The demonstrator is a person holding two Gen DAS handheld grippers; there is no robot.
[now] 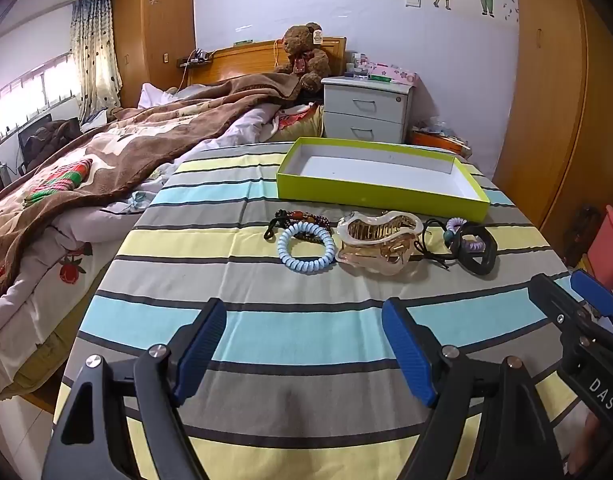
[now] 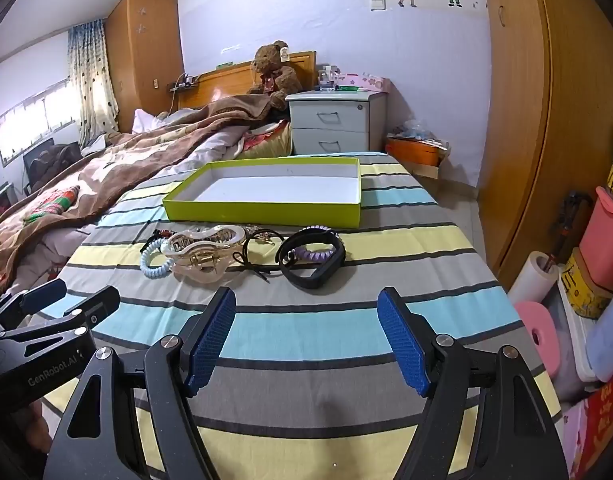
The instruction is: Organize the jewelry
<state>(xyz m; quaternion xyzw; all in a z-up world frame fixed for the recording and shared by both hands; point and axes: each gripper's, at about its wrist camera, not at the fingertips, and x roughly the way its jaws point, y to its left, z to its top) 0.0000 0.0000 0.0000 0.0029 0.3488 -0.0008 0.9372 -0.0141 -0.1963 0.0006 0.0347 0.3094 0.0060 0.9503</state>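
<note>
Nothing has gone into the green box (image 1: 380, 194) yet; its white floor is bare. All the pieces lie in a row on the striped bedsheet (image 1: 306, 332) just in front of it: blue coil hair tie (image 1: 305, 246), clear claw clip (image 1: 376, 240), black band (image 2: 311, 258). The left gripper (image 1: 304, 338) and right gripper (image 2: 306, 330) hover short of the row, both spread wide, holding nothing. I'd judge the sorting hasn't begun.
</note>
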